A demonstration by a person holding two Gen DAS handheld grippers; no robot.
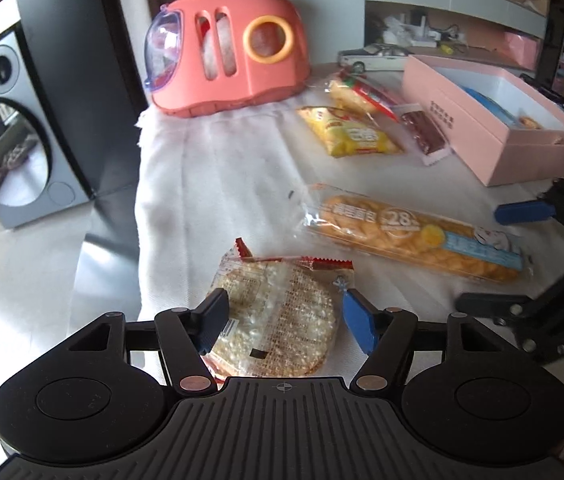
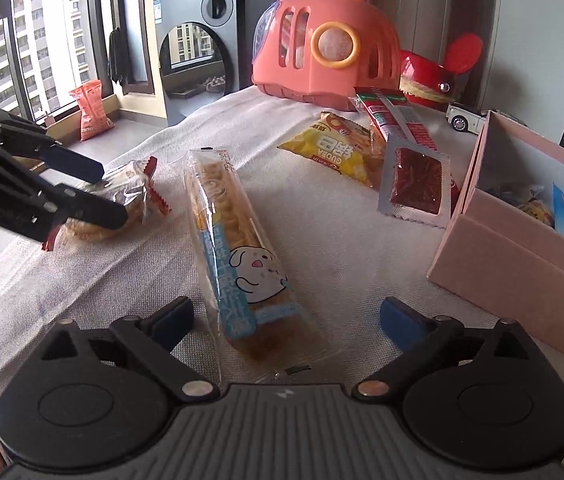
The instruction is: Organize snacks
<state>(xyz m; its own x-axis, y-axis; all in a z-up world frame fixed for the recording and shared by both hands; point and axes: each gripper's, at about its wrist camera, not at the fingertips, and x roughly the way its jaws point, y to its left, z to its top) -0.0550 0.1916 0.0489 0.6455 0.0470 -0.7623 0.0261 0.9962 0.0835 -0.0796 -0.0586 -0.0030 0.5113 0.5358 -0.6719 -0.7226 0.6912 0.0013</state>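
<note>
White cloth (image 1: 218, 168) covers the worktop, snacks spread across it. Left claw (image 1: 284, 318) is open, fingers either side of the rice cracker pack (image 1: 282, 316), which lies flat on the cloth near the worktop's left edge; left finger looks to overlap the wrapper, can't tell if it touches, right finger is clear of it. Right claw (image 2: 286, 320) is open wide, straddling the near end of the long bread pack (image 2: 234, 240), pads apart from it. Yellow snack bag (image 1: 352, 136), a red-striped pack (image 1: 362, 90) and a dark red jerky pack (image 1: 422, 132) sit further back, near the open pink box (image 1: 494, 152) on the right, which already has a few packs inside. Pink plastic carrier (image 1: 234, 48) with orange handle stands at the far end, toy car (image 1: 378, 54) beside it.
</note>
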